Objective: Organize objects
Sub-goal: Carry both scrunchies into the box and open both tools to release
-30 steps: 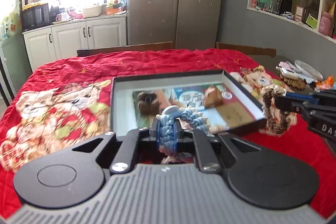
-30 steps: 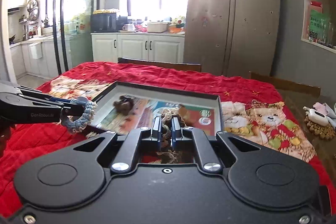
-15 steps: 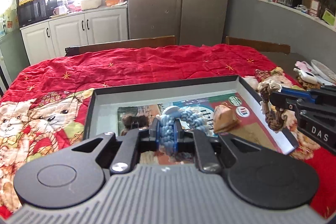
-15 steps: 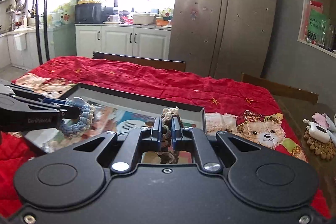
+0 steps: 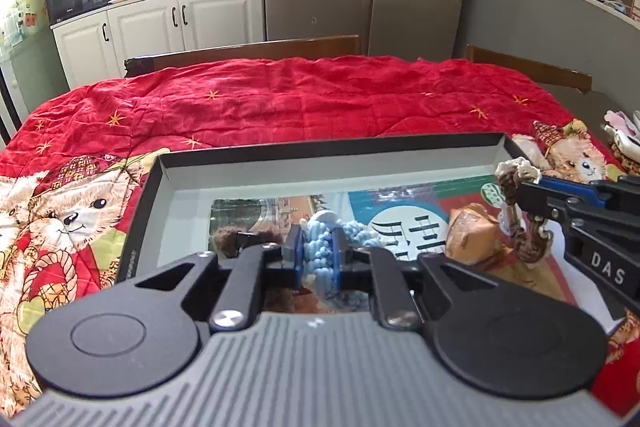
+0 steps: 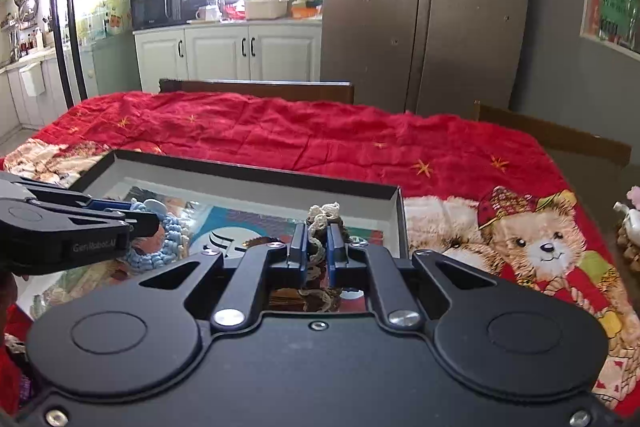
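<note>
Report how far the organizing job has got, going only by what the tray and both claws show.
Done: a brown block and a dark furry item already lie in the black tray. In hand: the left claw grips a blue braided loop, the right claw a brown braided loop, both held over the tray. Left: releasing both loops inside.

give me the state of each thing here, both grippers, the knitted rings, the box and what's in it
left gripper: shut on blue ring
blue ring: held over the box
right gripper: shut on brown ring
brown ring: held over the box
box: open, lidless, on the red cloth
tan piece: lying inside the box
</note>
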Demonstrator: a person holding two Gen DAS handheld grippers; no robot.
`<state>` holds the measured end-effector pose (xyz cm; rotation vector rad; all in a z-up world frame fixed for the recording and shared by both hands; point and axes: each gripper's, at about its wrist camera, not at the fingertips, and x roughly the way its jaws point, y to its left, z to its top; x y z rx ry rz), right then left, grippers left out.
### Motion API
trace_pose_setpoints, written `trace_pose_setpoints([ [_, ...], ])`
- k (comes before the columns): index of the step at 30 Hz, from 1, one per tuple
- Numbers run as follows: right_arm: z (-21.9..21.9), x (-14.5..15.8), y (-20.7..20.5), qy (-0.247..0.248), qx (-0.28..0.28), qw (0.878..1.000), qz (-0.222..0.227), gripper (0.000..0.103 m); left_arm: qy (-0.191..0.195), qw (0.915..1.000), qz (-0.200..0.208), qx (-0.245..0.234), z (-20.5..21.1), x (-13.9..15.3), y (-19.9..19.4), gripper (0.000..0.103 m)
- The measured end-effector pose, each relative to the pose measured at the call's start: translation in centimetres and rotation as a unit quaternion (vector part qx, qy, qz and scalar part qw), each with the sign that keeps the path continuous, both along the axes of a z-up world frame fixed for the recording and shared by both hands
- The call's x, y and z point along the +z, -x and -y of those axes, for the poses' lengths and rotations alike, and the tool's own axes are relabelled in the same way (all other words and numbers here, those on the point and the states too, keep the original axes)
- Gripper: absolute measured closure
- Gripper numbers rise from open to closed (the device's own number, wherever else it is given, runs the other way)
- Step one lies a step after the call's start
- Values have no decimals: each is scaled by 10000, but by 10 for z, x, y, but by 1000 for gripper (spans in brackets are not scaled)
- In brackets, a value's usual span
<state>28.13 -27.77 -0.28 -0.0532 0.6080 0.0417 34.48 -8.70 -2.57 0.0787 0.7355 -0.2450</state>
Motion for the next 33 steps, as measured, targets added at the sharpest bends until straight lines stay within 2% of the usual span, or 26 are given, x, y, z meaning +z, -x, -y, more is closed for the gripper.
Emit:
trace_pose_setpoints([
  [5, 0, -9, -12, 0, -23, 9999, -112, 93, -25, 10000, -53, 66, 2, -6, -6, 73],
  [8, -1, -14, -15, 12, 11, 9998, -196, 92, -55, 9999, -85, 98, 3, -9, -7, 63],
  [11, -2, -18, -17, 12, 57, 9996, -289, 90, -57, 9999, -100, 111, 4, -9, -7, 61],
  [15, -4, -22, -16, 32, 61, 9994, -326, 84, 0, 9998, -104, 147, 2, -7, -6, 46],
  [18, -5, -21, -15, 8, 85, 9995, -301, 82, -38, 9998, -28, 171, 2, -5, -4, 42],
  [23, -6, -18, -12, 9, 91, 9996, -258, 69, 48, 9998, 4, 212, 1, 0, 0, 36],
  [33, -8, -5, 3, -123, 107, 9998, -134, 66, 162, 9993, 203, 281, -3, 18, 14, 24],
])
